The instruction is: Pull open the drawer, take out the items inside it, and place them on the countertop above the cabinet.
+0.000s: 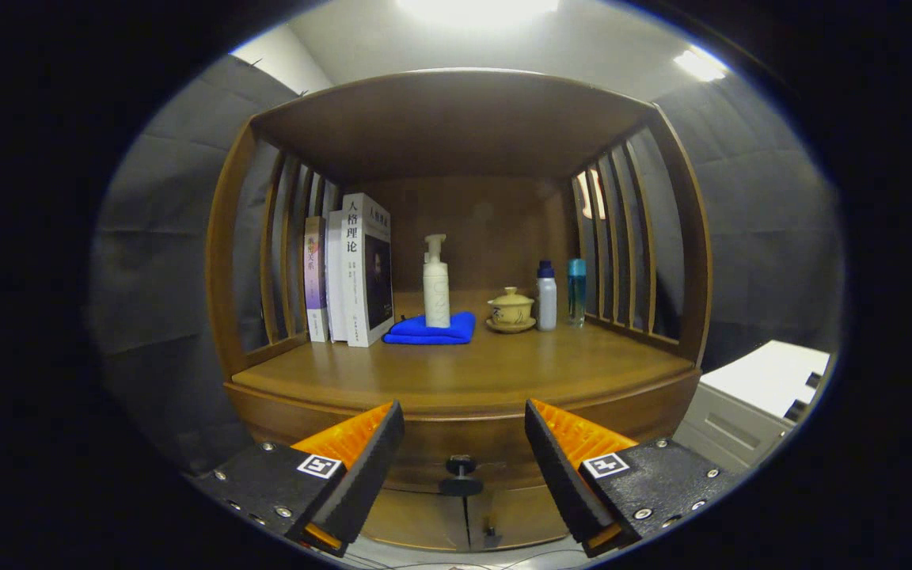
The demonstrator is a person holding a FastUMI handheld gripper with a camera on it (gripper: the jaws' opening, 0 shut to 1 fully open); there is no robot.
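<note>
Brown polished wood makes up the cabinet, whose drawer front is seen closed just ahead of the tongs. The tongs are spread wide with nothing held, and the small dark drawer knob is framed in the gap between the two fingers, untouched. Beyond the fingers, on the wooden surface above the drawer, several upright books are lined against the left slatted side. Beside them a folded blue cloth is laid, with a white pump bottle standing on it. Further right a cream lidded teacup on a saucer, a white bottle with a dark cap and a slim blue bottle are set close together.
</note>
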